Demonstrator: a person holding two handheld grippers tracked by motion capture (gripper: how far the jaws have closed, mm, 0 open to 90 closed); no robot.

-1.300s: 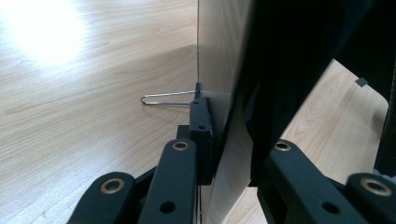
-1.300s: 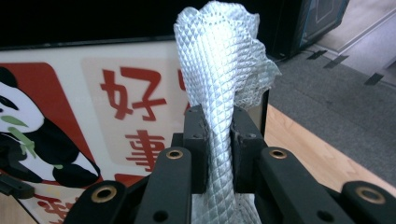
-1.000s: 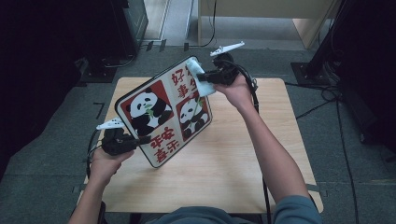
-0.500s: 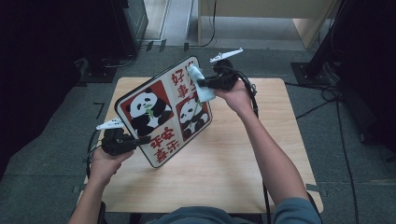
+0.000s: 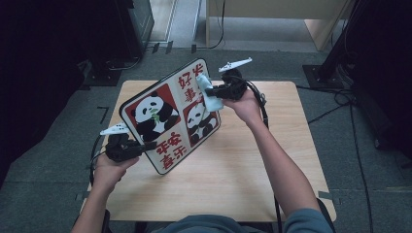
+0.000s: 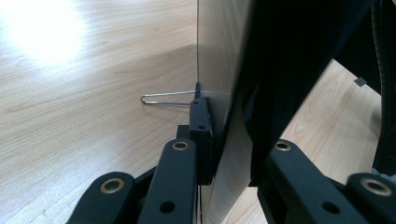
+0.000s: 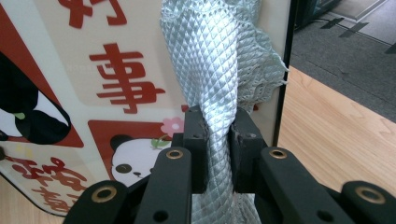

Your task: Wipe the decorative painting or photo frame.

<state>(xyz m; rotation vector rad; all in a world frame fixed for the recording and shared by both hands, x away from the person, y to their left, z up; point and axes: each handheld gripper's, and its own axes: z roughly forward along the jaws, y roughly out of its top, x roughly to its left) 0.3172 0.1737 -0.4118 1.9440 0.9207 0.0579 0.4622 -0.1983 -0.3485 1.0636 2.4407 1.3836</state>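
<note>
- Person's forearms (image 5: 282, 165): they enter the high view from 6 o'clock, one toward each side of the desk (image 5: 233, 184).
- Left tongs (image 5: 145, 145): at about 8 o'clock on the desk, closed on the lower edge of the panda board (image 5: 165, 121). In the left gripper view the board's edge (image 6: 233, 93) runs straight up between the two black jaws, which clamp it from both sides.
- Wire loop (image 6: 166, 97): a thin metal loop sticking out sideways from the back of the board, just above the near jaw in the left gripper view, with the desk surface behind it.
- Panda board: held tilted above the desk's centre-left, its printed face turned toward the person; it carries two panda pictures and red characters on cream and red panels.
- Cloth (image 5: 210, 93): a pale, quilted-looking rag pressed against the board's upper right part, at about 1 o'clock on the board.
- Right tongs (image 7: 218, 130): closed on the cloth, whose bunched fabric (image 7: 210, 60) rises between the jaws and lies against the board's face (image 7: 93, 70) in the right gripper view.
- Floor (image 5: 272, 63): grey carpet beyond the desk at 12 o'clock.
</note>
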